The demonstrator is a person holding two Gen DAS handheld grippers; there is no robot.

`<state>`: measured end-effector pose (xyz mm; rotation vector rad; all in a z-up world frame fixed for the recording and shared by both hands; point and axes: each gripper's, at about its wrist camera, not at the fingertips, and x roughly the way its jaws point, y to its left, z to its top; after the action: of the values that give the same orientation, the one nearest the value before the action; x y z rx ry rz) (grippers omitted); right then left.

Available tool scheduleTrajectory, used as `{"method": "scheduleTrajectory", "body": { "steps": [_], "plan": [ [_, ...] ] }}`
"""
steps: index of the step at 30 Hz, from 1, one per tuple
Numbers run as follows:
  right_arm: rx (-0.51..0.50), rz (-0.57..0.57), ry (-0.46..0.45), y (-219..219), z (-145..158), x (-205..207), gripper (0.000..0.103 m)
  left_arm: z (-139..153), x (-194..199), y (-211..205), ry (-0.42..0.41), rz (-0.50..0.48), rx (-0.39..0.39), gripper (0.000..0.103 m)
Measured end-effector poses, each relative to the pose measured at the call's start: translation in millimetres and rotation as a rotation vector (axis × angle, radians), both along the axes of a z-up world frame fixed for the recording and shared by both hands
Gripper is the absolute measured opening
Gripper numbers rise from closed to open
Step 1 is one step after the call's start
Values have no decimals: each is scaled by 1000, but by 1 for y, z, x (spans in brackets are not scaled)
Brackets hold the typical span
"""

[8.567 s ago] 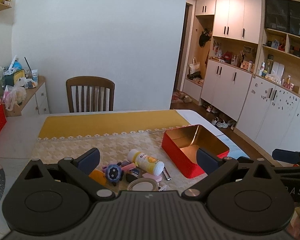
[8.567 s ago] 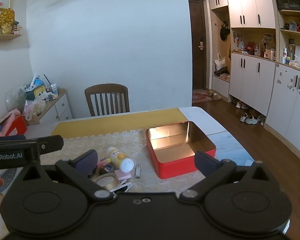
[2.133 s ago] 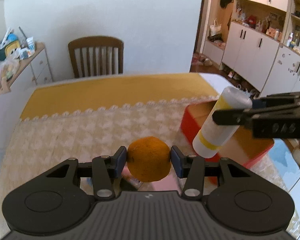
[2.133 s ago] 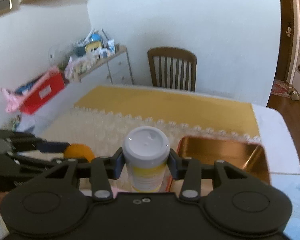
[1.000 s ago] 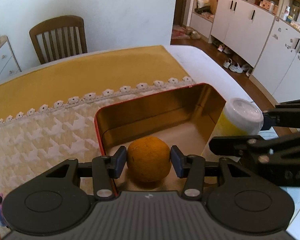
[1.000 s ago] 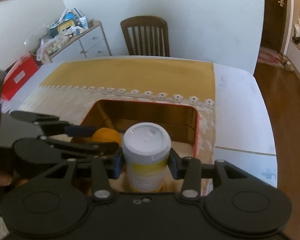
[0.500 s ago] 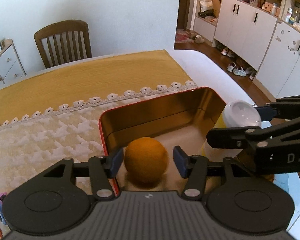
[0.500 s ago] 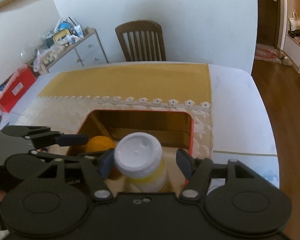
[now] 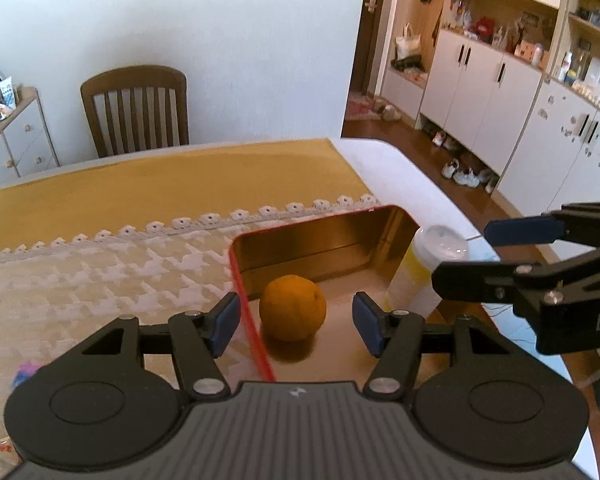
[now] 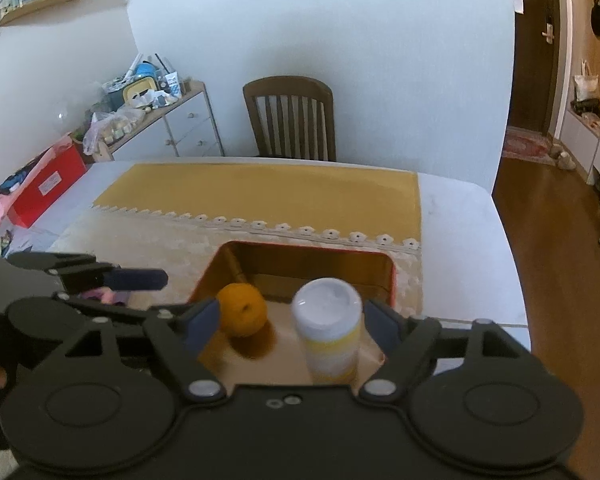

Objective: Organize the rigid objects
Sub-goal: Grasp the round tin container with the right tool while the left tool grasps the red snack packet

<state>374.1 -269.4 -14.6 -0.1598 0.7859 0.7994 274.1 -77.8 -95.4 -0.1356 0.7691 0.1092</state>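
A red tin box (image 9: 324, 226) with a gold inside sits on the patterned cloth; it also shows in the right wrist view (image 10: 384, 258). An orange (image 9: 292, 307) rests on the tin's floor, also seen in the right wrist view (image 10: 242, 309). My left gripper (image 9: 294, 324) is open, its pads apart on either side of the orange. A white-capped yellow bottle (image 10: 328, 328) stands in the tin, also seen in the left wrist view (image 9: 424, 272). My right gripper (image 10: 290, 322) is open around it, not touching.
A wooden chair (image 10: 290, 118) stands at the table's far side. A yellow runner (image 9: 172, 176) covers the far half of the table. Small items lie at the left by the left gripper (image 10: 108, 294). A red box (image 10: 46, 186) sits at the far left.
Both grippers opened wider and pulled back. The orange and the bottle were let go and now rest in the tin.
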Motion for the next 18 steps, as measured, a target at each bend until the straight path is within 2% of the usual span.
{"method": "scheduleTrajectory", "body": {
  "steps": [4, 7, 15, 18],
  "plan": [
    [7, 10, -15, 6, 10, -22, 82, 12, -26, 17, -30, 6, -22, 68],
    [12, 13, -16, 14, 14, -39, 85, 18, -46, 35, -52, 12, -39, 68],
    [0, 19, -1, 54, 8, -82, 94, 26, -104, 96, -108, 78, -8, 82],
    [4, 10, 14, 70, 2, -97, 98, 25, -121, 118, -112, 77, -1, 83]
  ]
}}
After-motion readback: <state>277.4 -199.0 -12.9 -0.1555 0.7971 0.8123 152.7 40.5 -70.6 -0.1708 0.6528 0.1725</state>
